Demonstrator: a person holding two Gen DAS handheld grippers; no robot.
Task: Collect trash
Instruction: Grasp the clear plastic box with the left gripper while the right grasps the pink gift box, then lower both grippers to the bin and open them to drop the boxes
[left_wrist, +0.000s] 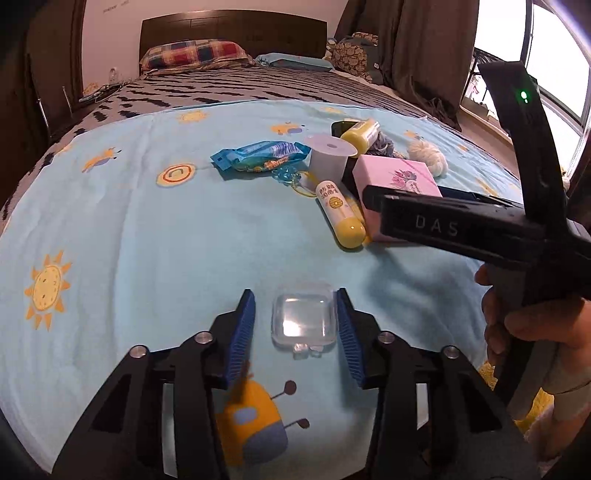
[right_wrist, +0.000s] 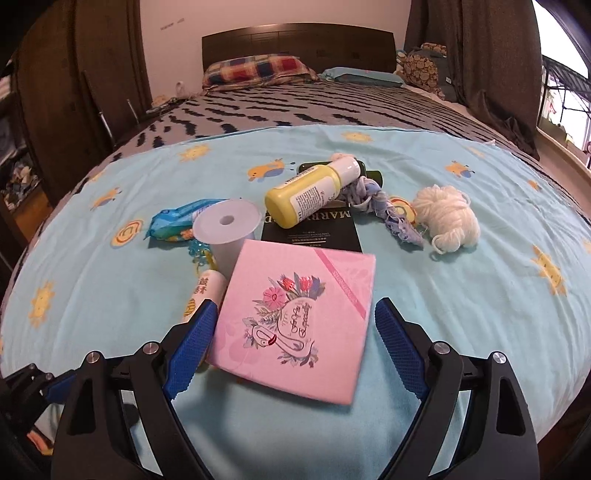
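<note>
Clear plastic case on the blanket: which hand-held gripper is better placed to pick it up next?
Left. The left hand-held gripper is open with the clear plastic case sitting between its fingers. The right hand-held gripper is open around the pink box instead.

Daylight pours in from the window (left_wrist: 554, 55) on the right, blown out to white. The room's far corners sit dim and brownish. Glare glints off the clear box (left_wrist: 303, 319). Fisheye bending curves the bed (right_wrist: 110, 258) edges, dark vignette at the corners; detail stays fairly sharp
</note>
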